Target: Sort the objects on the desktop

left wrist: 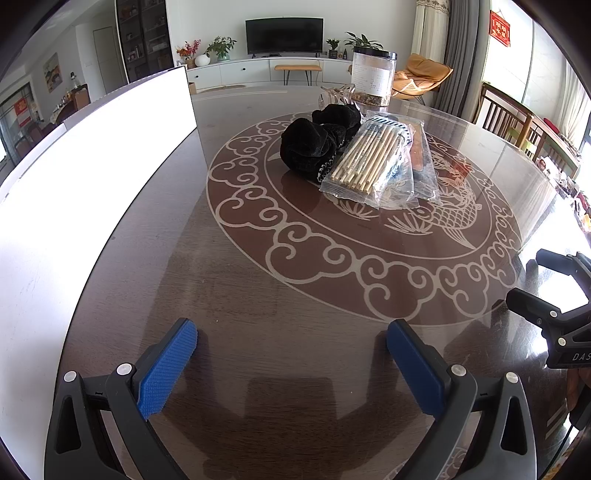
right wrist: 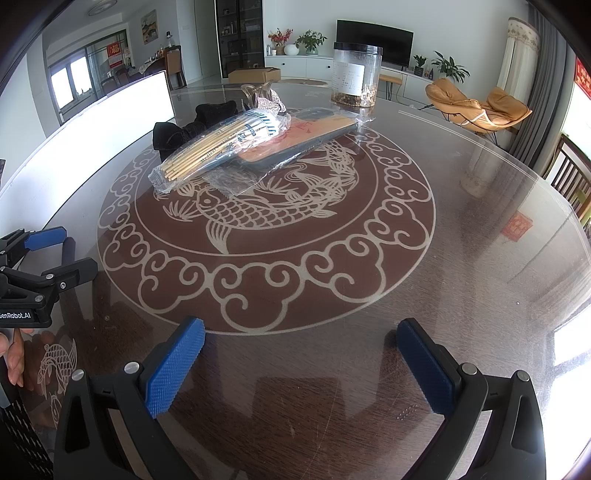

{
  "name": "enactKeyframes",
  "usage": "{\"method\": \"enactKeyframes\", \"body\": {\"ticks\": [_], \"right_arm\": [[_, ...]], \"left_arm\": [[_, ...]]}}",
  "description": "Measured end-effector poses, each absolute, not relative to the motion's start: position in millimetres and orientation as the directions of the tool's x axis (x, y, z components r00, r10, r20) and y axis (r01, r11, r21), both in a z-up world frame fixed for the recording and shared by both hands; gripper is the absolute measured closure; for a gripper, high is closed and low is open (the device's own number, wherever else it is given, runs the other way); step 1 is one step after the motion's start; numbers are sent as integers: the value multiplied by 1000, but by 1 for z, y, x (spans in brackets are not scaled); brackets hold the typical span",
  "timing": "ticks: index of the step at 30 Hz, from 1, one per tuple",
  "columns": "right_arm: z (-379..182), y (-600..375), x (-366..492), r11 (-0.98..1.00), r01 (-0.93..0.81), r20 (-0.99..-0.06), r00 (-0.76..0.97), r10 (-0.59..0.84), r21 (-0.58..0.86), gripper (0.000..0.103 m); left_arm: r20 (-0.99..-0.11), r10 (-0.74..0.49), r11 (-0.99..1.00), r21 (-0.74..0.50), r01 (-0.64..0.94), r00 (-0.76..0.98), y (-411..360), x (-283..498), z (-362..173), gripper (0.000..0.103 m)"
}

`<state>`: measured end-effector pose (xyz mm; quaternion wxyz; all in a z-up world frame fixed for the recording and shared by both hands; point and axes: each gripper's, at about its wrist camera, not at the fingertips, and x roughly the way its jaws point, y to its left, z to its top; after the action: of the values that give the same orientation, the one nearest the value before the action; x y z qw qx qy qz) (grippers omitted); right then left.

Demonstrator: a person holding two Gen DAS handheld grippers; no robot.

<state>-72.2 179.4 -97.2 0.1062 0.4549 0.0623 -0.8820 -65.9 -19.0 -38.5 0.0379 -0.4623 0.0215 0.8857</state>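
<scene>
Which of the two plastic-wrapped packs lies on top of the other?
The pack of wooden sticks lies on top; it rests across the flat orange packet, which lies on the table beneath it.

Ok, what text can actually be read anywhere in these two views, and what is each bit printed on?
"GenRobot.AI": on the body of the left gripper, partly cut off at the frame edge.
"DAS": on the body of the right gripper, cut off at the frame edge.
"Medical...": along the bag of wooden sticks; the rest is blurred.
Jar: white label, print too small to read.
Red wall hanging: characters too blurred to read.
</scene>
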Motion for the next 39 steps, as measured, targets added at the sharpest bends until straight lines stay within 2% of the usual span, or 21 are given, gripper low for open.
{"method": "enactKeyframes", "body": {"ticks": [17, 22, 26, 30, 34, 35, 37, 39], "right_arm": [[-96, 180, -76, -970, 243, -811, -565, -149, 9, 0], [-69, 157, -137, -966, 256, -767, -612, -194, 40, 0], [-44, 140, -203, -980, 160, -699, -687, -197, 119, 0], [-65, 116, -252, -981, 90, -776, -601, -193, 175, 0], [-86, 89, -253, -993, 105, -808, -580, -102, 50, 0], [-88, 86, -248, -993, 116, -801, -591, -91, 28, 2], [-90, 83, -235, -990, 140, -784, -615, -83, -5, 11], [-88, 84, -222, -985, 169, -771, -631, -79, -37, 32]], "left_arm": [[-821, 49, -996, 1, -87, -569, -20, -67, -39, 0], [-821, 52, -996, 1, -92, -569, -20, -66, -39, 0], [-818, 38, -999, -11, -50, -574, -29, -65, -39, 0], [-815, 23, -1000, -26, -3, -579, -45, -63, -38, 0], [-814, 22, -1000, -28, 2, -581, -48, -63, -38, 0], [-816, 13, -1000, -17, 2, -578, -46, -64, -39, 0], [-820, -3, -1000, 4, 0, -573, -43, -66, -40, 0], [-821, -1, -1000, 3, -2, -571, -43, -67, -40, 0]]}}
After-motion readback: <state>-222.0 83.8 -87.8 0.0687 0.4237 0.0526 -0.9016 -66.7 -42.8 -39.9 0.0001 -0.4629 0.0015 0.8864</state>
